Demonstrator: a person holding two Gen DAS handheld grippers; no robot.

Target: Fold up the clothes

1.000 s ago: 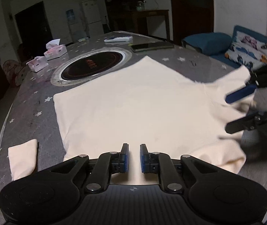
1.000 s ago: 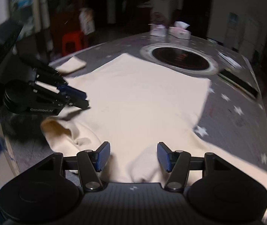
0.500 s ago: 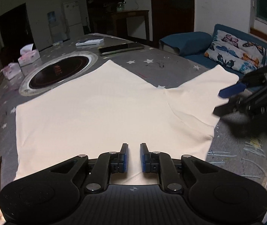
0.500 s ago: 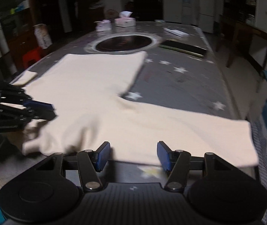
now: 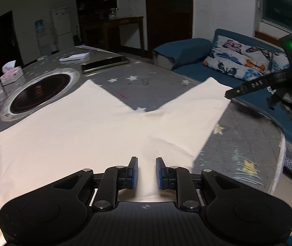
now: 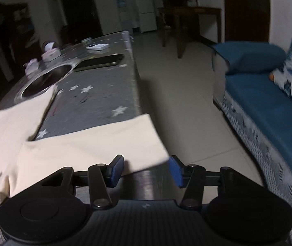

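Observation:
A cream shirt lies spread flat on the grey star-patterned table, one sleeve stretched toward the right edge. My left gripper hovers low over the shirt's near edge, jaws a narrow gap apart with nothing between them. My right gripper is open wide just off the sleeve's end, which reaches the table's edge. Part of the right gripper's body shows at the right in the left wrist view.
An inset round cooktop, tissue boxes, a dark tablet and a white item sit on the far half of the table. A blue sofa with a patterned pillow stands right of the table.
Both grippers swung right along the shirt's near edge. The right gripper pulled back to the sleeve's end near the table edge. The sleeve now lies flat and stretched out.

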